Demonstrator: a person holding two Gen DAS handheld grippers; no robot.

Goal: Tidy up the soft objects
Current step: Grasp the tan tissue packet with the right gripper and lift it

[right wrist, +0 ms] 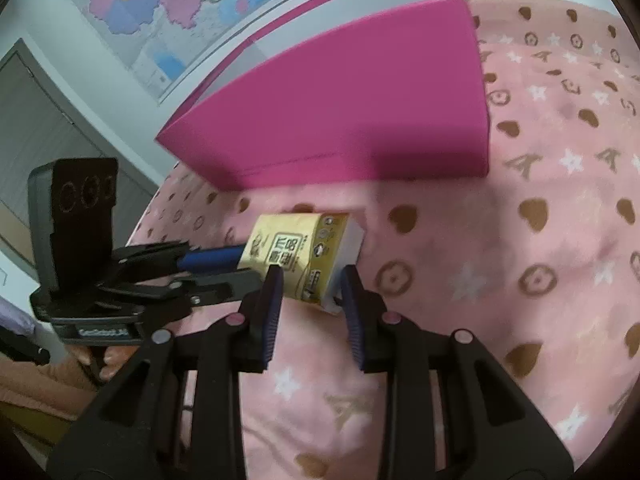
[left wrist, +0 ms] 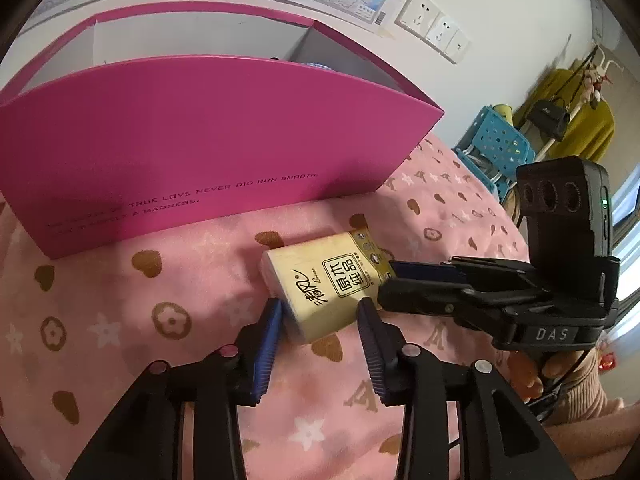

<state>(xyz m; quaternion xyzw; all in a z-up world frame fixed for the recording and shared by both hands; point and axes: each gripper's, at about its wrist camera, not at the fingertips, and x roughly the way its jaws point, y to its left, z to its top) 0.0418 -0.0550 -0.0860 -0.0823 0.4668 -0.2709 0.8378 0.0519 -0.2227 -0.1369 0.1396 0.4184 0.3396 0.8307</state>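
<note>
A yellow tissue pack (left wrist: 320, 284) (right wrist: 296, 252) with black print lies on the pink patterned blanket (left wrist: 160, 320), just in front of an open magenta box (left wrist: 200, 152) (right wrist: 340, 112). My left gripper (left wrist: 320, 306) has its blue pads pressed on the pack's near end; in the right wrist view it (right wrist: 244, 270) comes in from the left onto the pack's side. My right gripper (right wrist: 310, 276) clamps the pack's other end, and in the left wrist view it (left wrist: 386, 282) reaches in from the right. Both are shut on the pack, which rests on the blanket.
The magenta box stands against a white wall with sockets (left wrist: 432, 26) and a map (right wrist: 168, 4). Beyond the bed's right edge are a blue perforated basket (left wrist: 500, 140) and a rack with a black handbag (left wrist: 548, 118). A hand (left wrist: 528, 372) holds the right gripper.
</note>
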